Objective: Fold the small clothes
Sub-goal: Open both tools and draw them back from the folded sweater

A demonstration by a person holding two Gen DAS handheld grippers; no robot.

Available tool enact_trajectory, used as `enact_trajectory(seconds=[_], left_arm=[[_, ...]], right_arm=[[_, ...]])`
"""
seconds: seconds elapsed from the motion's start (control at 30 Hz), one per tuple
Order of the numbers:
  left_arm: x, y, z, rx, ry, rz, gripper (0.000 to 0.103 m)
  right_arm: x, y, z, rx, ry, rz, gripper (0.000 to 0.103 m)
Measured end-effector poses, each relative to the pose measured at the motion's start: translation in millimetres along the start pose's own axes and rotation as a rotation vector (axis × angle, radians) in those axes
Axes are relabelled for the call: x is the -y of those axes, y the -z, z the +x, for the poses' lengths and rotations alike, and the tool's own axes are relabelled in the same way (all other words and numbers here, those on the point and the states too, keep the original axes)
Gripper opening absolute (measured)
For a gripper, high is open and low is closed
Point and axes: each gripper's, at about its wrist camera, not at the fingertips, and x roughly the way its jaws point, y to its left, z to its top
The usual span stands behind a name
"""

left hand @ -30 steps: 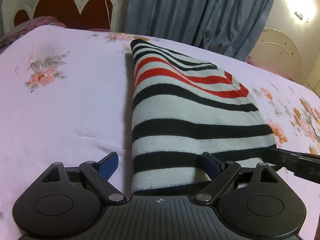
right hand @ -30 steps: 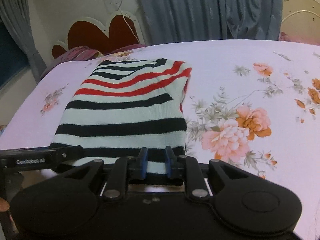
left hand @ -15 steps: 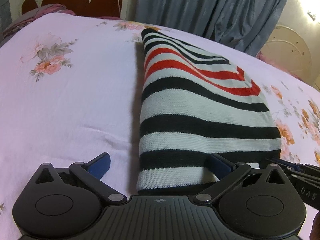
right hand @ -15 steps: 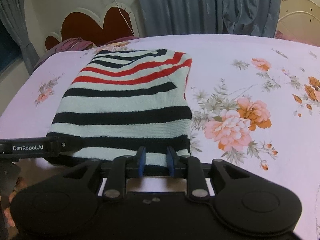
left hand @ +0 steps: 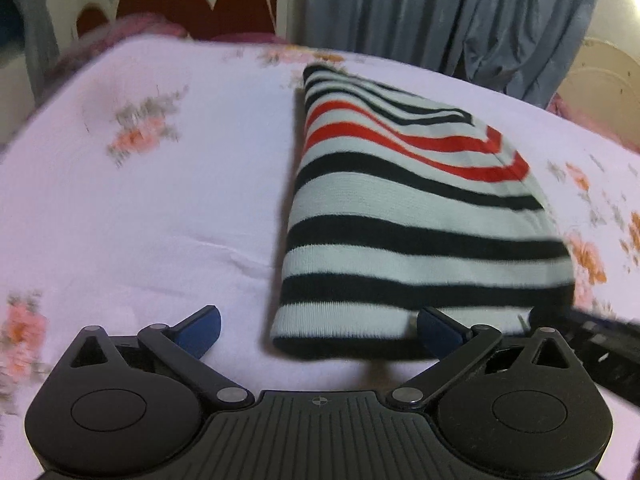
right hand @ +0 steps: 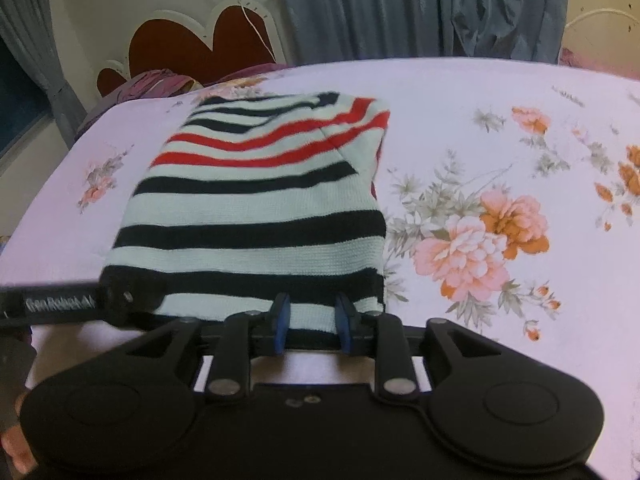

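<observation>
Two grippers: both at the near hem of one folded garment.
Striped sweater [left hand: 404, 216]: knitted, black, white and red bands; lies folded on the bedsheet [left hand: 140, 216].
Left gripper [left hand: 318, 326]: blue-padded fingers spread wide, straddling the hem's left corner.
Right gripper [right hand: 310, 314]: fingers narrow, pinching the hem.
Surroundings: floral sheet, scalloped red headboard [right hand: 188, 46], grey curtain [right hand: 400, 8] behind.

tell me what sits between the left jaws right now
The near hem of the striped sweater lies between the left gripper jaws, which stand wide open around it, over the floral bedsheet, in the left wrist view.
</observation>
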Motion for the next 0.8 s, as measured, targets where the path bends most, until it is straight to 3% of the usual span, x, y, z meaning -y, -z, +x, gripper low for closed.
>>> enact_trajectory(seconds=[0.1, 0.27, 0.53, 0.7, 0.8], left_arm=[[9.2, 11.4, -32.5, 0.107, -0.056, 0.055, 0.103], [16.8, 32.3, -94.4, 0.264, -0.05, 0.094, 0.103], [28.8, 65.9, -173.0, 0.289, -0.062, 0.132, 0.103], [61.3, 103.3, -228.6, 0.295, -0.25, 0.221, 0.103], [79.5, 122.2, -254.1, 0.294, -0.319, 0.282, 0.103]], right_arm=[[-0.6, 6.9, -25.3, 0.034, -0.013, -0.011, 0.05], [4.5, 27.6, -62.4, 0.042, -0.044, -0.037, 0.05], [13.0, 65.7, -134.1, 0.088, -0.066, -0.073, 0.058], [18.4, 88.9, -188.8, 0.14, -0.093, -0.079, 0.062], [20.7, 104.1, -219.7, 0.164, -0.101, -0.086, 0.064]])
